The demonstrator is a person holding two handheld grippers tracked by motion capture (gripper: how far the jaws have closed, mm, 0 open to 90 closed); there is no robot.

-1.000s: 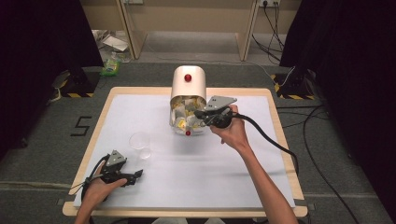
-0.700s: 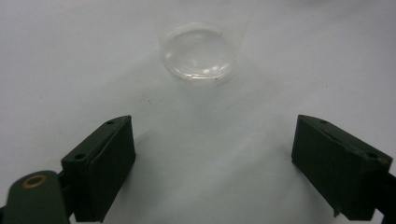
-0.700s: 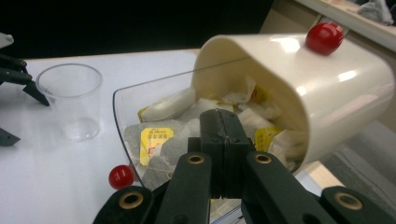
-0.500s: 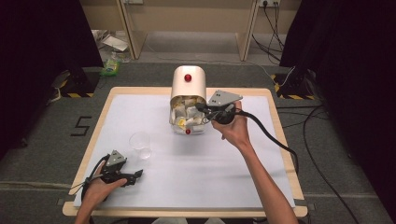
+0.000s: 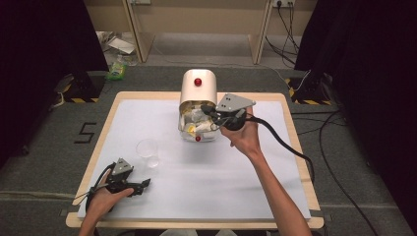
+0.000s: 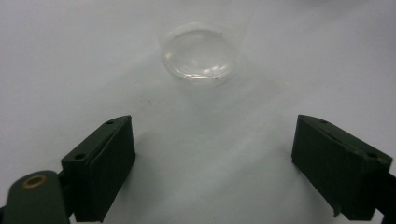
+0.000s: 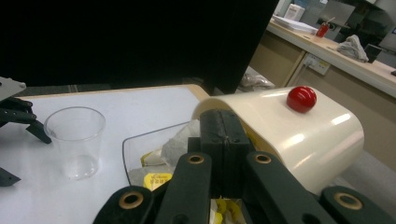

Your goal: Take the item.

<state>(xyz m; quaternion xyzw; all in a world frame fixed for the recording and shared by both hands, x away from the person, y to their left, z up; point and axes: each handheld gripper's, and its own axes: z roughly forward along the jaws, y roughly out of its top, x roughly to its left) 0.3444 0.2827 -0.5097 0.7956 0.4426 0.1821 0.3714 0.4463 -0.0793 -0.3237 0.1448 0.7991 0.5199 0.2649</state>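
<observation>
At about seven o'clock on the worktop (image 5: 255,196) our left gripper (image 5: 140,186) rests, jaws spread wide and empty. Just beyond, the clear plastic cup (image 5: 148,151) stands upright: thin, light, easily crushed, so we would pinch its rim gently. At twelve o'clock sits the glossy cream bread-bin-shaped container (image 5: 198,88) with a red knob (image 5: 197,81) and soft tea-bag sachets (image 5: 195,129). Our right gripper (image 5: 210,114) reaches in, jaws pressed together; whether they pinch a sachet we cannot tell.
</observation>
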